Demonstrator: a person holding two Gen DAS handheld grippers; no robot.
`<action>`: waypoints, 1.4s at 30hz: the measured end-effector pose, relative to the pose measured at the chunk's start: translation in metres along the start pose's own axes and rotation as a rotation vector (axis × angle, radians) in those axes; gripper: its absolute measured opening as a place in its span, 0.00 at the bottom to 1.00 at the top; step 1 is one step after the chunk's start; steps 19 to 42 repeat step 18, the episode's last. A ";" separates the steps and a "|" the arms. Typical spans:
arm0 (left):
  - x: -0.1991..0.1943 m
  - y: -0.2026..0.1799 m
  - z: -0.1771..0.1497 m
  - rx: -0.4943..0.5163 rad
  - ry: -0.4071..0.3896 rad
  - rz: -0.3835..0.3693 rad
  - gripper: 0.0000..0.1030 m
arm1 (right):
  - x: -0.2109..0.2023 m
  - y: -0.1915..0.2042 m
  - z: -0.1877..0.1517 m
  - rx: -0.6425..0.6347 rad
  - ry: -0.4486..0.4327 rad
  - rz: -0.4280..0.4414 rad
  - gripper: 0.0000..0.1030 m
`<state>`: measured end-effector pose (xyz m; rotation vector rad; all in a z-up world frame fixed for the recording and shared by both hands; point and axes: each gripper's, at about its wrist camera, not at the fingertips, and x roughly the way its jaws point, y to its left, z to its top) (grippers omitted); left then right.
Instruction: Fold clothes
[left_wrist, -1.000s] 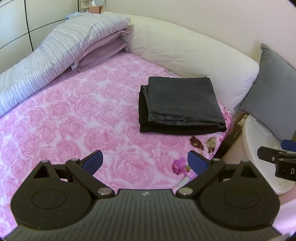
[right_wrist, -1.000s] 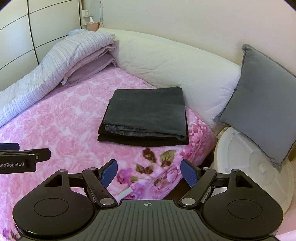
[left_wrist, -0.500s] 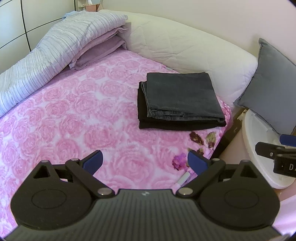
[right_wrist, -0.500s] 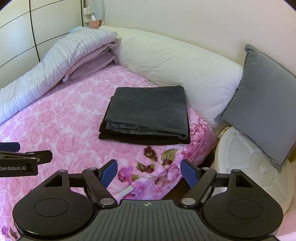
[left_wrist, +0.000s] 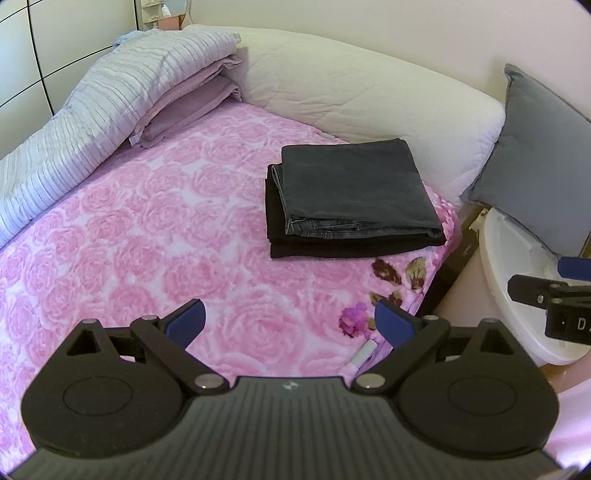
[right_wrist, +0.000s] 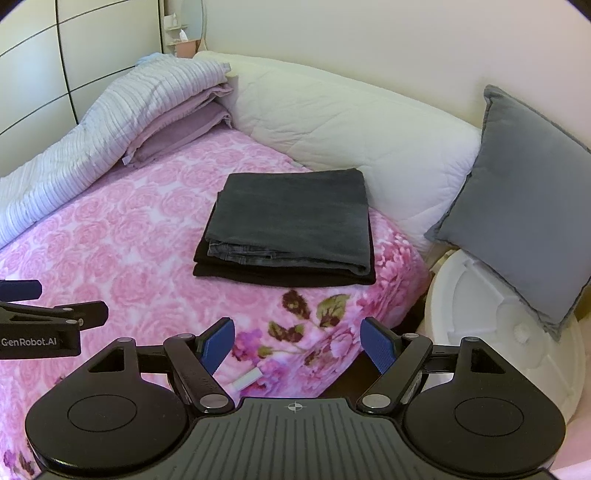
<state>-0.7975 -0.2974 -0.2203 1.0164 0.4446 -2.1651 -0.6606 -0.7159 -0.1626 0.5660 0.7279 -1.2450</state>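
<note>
A folded pair of dark grey jeans lies on top of a folded black garment, both near the far right corner of the pink rose-patterned bed. My left gripper hovers open over the bed's near part, well short of the stack, with nothing between its blue pads. My right gripper is open too, above the bed's right front edge, nothing held. Each gripper shows at the side of the other's view.
A striped grey-white quilt and folded lilac bedding lie along the left. A long white bolster runs along the wall. A grey cushion leans on a white round container beside the bed.
The left wrist view has shifted a little, so the stack sits slightly higher and further left in it. The right gripper has not moved. Both stay open.
</note>
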 end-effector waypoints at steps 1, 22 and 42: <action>0.000 -0.001 0.000 0.002 -0.001 -0.001 0.94 | 0.000 -0.001 0.000 0.001 -0.001 0.000 0.76; -0.010 -0.007 -0.001 0.003 -0.030 -0.030 0.94 | -0.011 -0.003 -0.002 0.009 -0.012 -0.017 0.76; -0.010 -0.007 -0.001 0.003 -0.030 -0.030 0.94 | -0.011 -0.003 -0.002 0.009 -0.012 -0.017 0.76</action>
